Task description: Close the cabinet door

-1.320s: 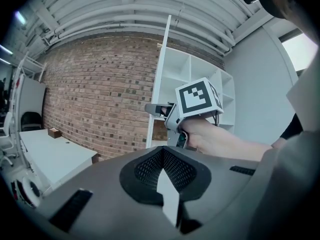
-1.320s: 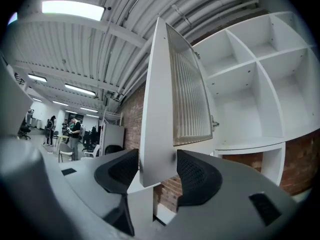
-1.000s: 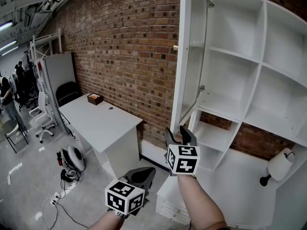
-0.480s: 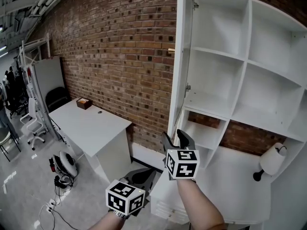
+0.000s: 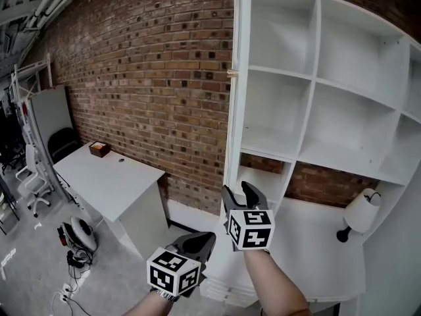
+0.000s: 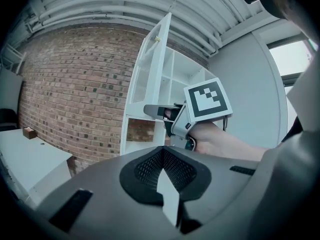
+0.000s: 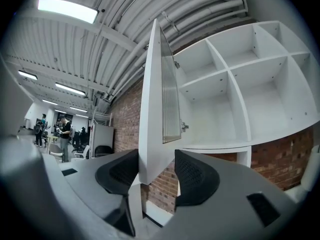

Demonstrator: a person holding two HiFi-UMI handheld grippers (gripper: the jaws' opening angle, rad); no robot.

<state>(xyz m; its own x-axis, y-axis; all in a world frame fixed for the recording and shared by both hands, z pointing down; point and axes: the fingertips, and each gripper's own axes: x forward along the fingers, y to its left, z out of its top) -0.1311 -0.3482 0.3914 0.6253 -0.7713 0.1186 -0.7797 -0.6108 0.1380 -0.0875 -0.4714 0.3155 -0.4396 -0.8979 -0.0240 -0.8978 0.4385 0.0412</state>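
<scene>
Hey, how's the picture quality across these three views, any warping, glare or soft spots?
Head view: evenly lit and sharp, though the lens bows the shelf unit outward. Left gripper view: strong fisheye with dark corners; the near jaws look soft, while the cabinet door stays crisp. Right gripper view: the ceiling light blows out to white at top left, and the frame's edges fall into shadow.

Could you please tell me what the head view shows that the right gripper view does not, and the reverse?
Head view only: the left tongs, both marker cubes, and a desk with a small box. Right gripper view only: lit ceiling lamps, the ribbed panel, and the right tongs gripping the door at its lower corner. Both: the open door, the brick wall, the empty shelves and the right tongs.
</scene>
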